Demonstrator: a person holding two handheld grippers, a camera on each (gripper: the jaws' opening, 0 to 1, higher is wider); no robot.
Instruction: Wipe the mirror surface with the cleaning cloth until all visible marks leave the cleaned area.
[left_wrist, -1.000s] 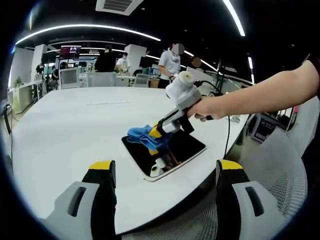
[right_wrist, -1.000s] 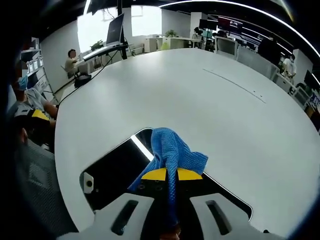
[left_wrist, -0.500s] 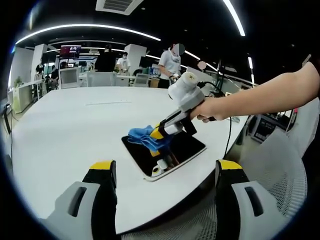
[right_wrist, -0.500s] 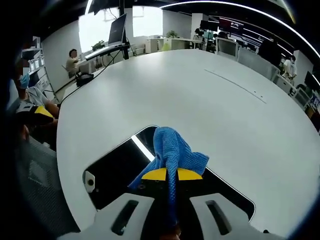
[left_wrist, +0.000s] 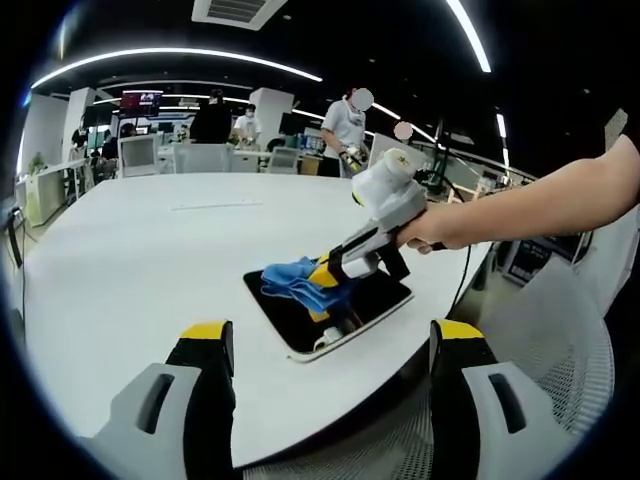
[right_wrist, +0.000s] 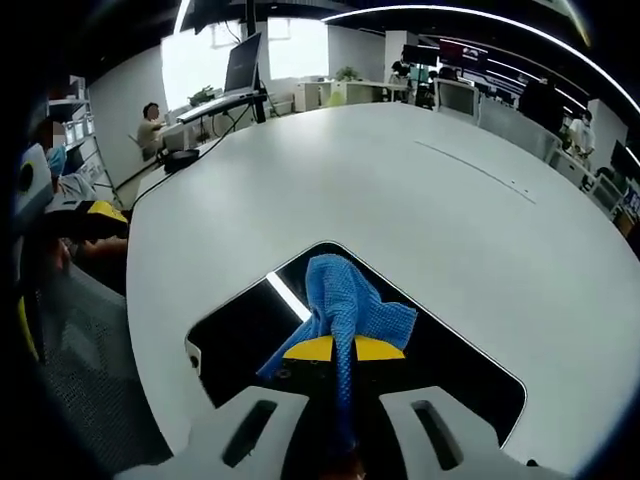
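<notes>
The blue cleaning cloth (right_wrist: 345, 305), clamped in the right gripper (right_wrist: 337, 349), is pressed on the mirror (right_wrist: 240, 335) mid-wipe, while the left gripper (left_wrist: 325, 345) is held apart, idle; remaining marks cannot be judged

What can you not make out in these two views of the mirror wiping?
- Marks on the mirror: too dark and reflective in both views.
- Mirror under the blue cleaning cloth: hidden, right gripper view.
- Mirror's near edge: covered by the right gripper in its own view.
- Left gripper: its jaws are cut off by the bottom edge.
</notes>
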